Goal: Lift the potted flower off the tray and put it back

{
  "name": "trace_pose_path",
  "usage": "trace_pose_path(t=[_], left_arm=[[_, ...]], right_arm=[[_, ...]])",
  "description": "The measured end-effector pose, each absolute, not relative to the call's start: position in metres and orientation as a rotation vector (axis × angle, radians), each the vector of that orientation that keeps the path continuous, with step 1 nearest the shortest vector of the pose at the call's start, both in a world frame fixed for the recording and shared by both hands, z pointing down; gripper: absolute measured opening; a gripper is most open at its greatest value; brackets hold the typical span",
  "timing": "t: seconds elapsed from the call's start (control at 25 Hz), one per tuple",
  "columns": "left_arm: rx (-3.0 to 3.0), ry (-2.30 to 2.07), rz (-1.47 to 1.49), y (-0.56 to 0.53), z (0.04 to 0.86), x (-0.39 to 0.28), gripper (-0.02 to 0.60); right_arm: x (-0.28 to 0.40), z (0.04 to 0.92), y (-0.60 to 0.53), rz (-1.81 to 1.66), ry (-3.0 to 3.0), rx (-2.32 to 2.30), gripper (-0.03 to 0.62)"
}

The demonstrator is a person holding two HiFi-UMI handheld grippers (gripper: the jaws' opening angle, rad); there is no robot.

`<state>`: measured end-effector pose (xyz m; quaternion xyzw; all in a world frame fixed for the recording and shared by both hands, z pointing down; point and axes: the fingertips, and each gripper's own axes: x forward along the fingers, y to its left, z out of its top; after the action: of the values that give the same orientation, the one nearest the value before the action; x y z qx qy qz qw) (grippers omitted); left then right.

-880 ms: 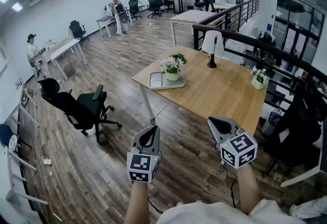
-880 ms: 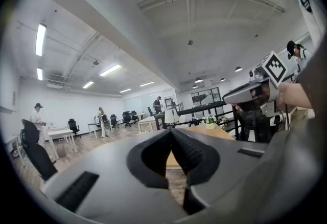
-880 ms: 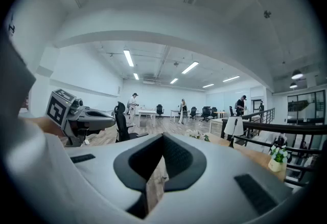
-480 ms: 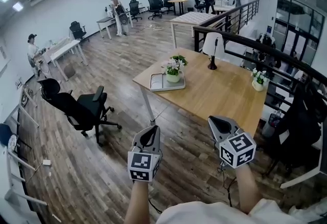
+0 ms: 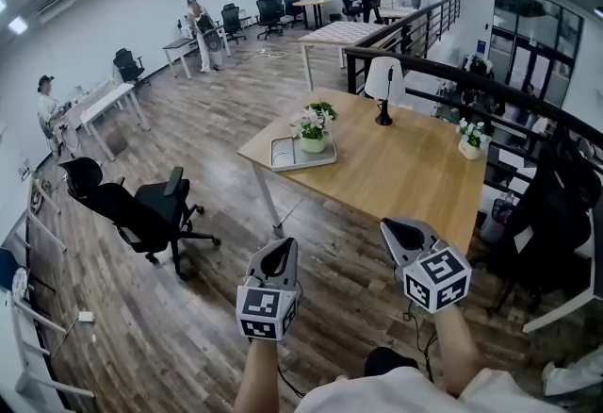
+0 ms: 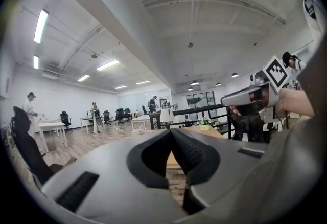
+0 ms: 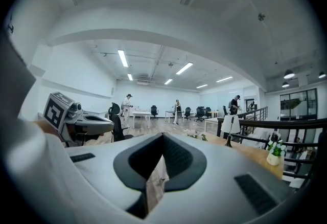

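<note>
A potted flower [image 5: 312, 128] with pale blooms in a white pot stands on a grey tray [image 5: 287, 153] at the near left corner of a wooden table [image 5: 396, 166]. My left gripper [image 5: 278, 254] and right gripper [image 5: 400, 230] are held level over the floor, well short of the table, both shut with nothing between the jaws. In the left gripper view the shut left gripper [image 6: 170, 131] points toward the table, and the right gripper [image 6: 250, 96] shows at the right. In the right gripper view the shut right gripper [image 7: 162, 134] faces the flower [image 7: 196, 136], far off.
A black office chair [image 5: 141, 208] stands on the wood floor left of the table. On the table are a white lamp [image 5: 383, 86] and a second small flower pot [image 5: 470, 140]. A black railing [image 5: 490, 86] runs behind. Desks, chairs and several people fill the far room.
The view has shifted slightly: the table and chair sit a little further left and lower in the picture. Both grippers stay shut and keep nearly the same place.
</note>
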<state>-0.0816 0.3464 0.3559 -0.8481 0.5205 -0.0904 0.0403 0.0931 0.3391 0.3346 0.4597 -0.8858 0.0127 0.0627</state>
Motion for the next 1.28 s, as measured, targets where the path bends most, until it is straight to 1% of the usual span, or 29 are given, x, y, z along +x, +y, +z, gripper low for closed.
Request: trace_pose_path(t=[0.24,0.48,1.0,1.28], left_arm=[[-2.607,1.583,-0.277,0.331,0.358,-0.091,0.009],[-2.567,1.563,-0.313,0.286,0.362,-0.094,0.014],[-2.561,1.574,-0.32,0.122,0.364,-0.081,0.014],[-2.575,1.58,-0.363,0.046,0.365,-0.076,0.014]], right_arm=[[0.083,0.34,0.329,-0.001,-2.636,1.411,-0.002],[0.073,0.343,0.284,-0.01,-2.641,1.38,-0.002],[0.079,0.349,0.117,0.003,-2.687,1.332,-0.002],[0.088,0.346,0.034,0.07,-2.684,1.349,-0.002]])
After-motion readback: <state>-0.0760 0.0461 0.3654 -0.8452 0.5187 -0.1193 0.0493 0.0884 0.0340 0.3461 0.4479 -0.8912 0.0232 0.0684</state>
